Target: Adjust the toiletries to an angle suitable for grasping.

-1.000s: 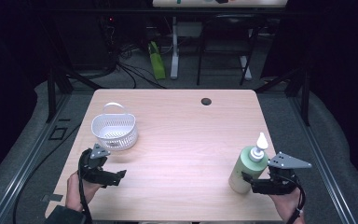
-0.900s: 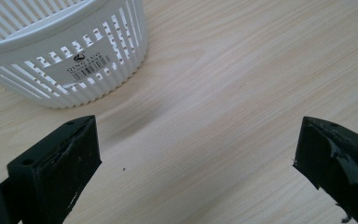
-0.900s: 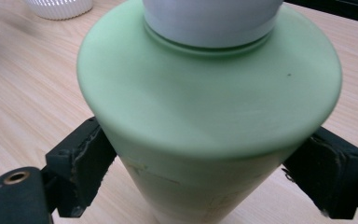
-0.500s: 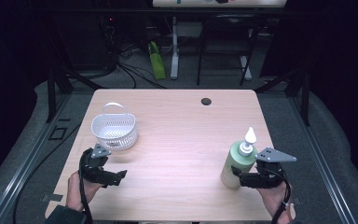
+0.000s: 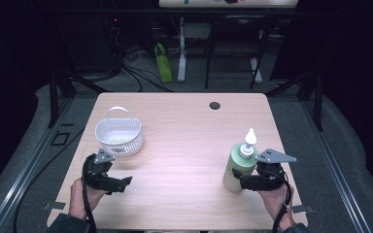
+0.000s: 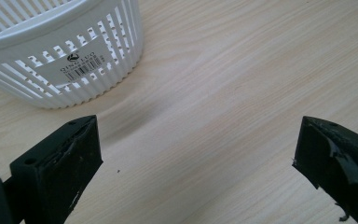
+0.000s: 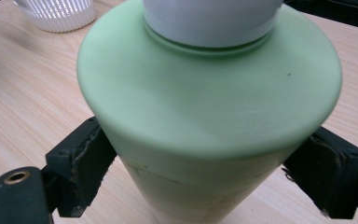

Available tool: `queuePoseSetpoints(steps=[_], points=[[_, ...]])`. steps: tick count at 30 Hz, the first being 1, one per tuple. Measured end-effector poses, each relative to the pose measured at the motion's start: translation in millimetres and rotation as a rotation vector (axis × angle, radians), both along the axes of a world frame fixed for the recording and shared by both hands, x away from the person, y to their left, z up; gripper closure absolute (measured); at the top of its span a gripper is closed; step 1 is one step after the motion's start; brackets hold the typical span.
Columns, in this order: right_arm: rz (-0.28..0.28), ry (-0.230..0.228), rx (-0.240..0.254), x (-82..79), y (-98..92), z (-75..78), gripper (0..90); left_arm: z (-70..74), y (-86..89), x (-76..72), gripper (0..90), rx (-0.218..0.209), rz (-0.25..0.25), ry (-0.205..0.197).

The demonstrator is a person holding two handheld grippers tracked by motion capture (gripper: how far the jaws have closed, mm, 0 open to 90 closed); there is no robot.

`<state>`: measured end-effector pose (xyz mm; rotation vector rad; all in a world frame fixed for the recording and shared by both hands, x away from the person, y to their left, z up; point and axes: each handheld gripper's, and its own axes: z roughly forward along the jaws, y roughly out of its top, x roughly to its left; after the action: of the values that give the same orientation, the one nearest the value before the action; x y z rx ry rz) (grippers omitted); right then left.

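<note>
A pale green bottle [image 5: 235, 165] with a white pointed cap stands upright near the table's front right. My right gripper [image 5: 242, 183] is shut on its lower body, and in the right gripper view the bottle [image 7: 205, 102] sits between the two black jaws of that gripper [image 7: 205, 175], which press its sides. A white slotted basket [image 5: 119, 136] with a handle rests on the left side of the table. Just in front of it, my left gripper [image 5: 123, 182] is open over bare wood. In the left gripper view the basket [image 6: 60, 56] lies beyond the wide-apart jaws of that gripper [image 6: 196, 154].
The light wooden table [image 5: 189, 131] has a small black round hole [image 5: 215, 105] near its far edge. Dark floor, cables and stand legs lie beyond the table. A person's hands hold both grippers at the near edge.
My right gripper has moved left along the front of the table with the green bottle in its grip. The left gripper and the basket have stayed put.
</note>
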<state>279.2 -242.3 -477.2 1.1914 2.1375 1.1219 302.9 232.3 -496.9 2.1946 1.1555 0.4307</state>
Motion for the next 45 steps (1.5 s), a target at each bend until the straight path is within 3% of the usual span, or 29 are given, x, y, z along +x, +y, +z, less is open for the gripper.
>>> queuePoseSetpoints(steps=[5,28,45], points=[[0.001,0.001,0.001,4.4,8.2,0.0,12.7,0.6,0.6,-0.8,0.0,-0.027,-0.001,-0.006],[0.053,0.008,0.011,29.1,56.6,-3.2,12.6,1.8,0.9,-0.6,0.0,-0.020,-0.017,-0.009],[0.079,0.002,0.014,37.9,80.1,-4.0,12.7,1.8,1.0,-0.9,0.0,-0.029,-0.010,-0.012]])
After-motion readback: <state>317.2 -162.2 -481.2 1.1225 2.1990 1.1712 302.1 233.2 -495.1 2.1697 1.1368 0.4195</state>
